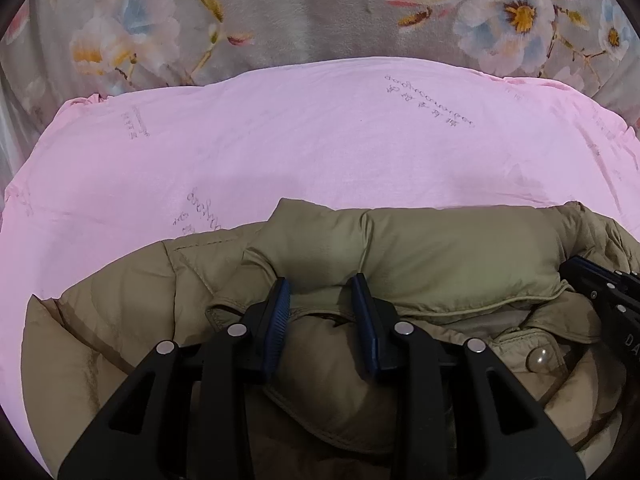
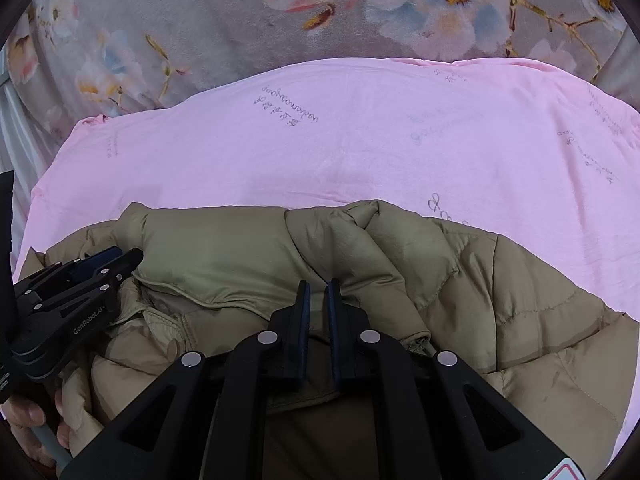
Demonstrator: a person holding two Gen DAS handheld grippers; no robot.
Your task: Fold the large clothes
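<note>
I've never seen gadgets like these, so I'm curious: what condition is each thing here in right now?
Left gripper: open, fingers astride a puffy fold.
Right gripper: nearly closed, pinching a fold of fabric.
Khaki puffer jacket: bunched, partly folded, collar snap undone.
Pink sheet: spread out under the jacket.
Floral blanket: lying beyond the sheet.

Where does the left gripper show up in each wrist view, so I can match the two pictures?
Left wrist view: the left gripper fills the bottom centre, fingers apart around a fold of the tan jacket.
Right wrist view: it enters from the left edge, over the jacket's collar.
Shared landmark: the pink sheet behind the jacket.
</note>
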